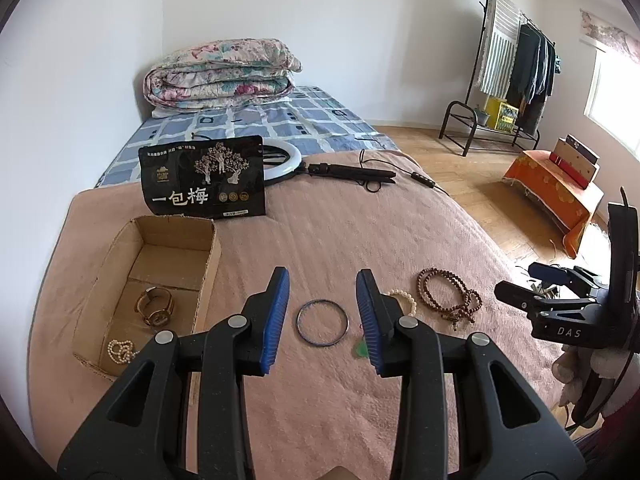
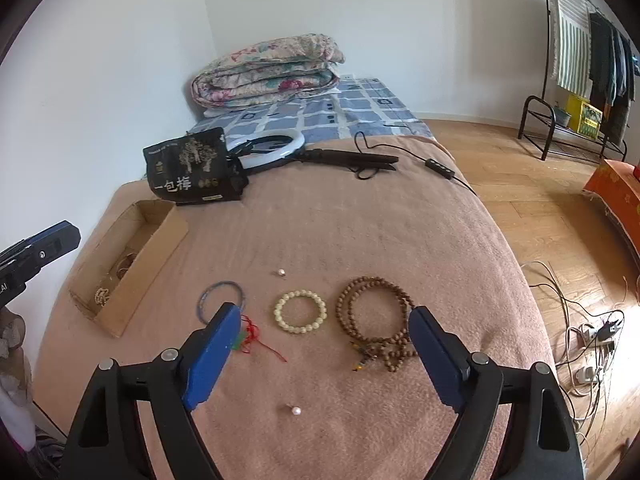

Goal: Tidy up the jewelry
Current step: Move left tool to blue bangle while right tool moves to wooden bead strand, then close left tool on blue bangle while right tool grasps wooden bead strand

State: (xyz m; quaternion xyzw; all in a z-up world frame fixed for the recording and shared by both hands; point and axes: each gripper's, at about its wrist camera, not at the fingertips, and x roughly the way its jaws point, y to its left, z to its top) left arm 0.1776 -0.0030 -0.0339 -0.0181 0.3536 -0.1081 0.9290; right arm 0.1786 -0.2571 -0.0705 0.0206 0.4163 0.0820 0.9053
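Observation:
On the pink blanket lie a thin blue bangle, a cream bead bracelet, a coiled brown bead string, a green pendant on red cord and two loose pearls. My left gripper stands open over the bangle, touching nothing. My right gripper is open wide above the cream bracelet and brown beads, nothing between its pads. A cardboard box at the left holds a gold watch and a pearl strand.
A black snack bag stands behind the box, with a ring light and its cable beyond. A folded quilt lies at the bed's far end. The blanket drops off at the right to a wooden floor with cables.

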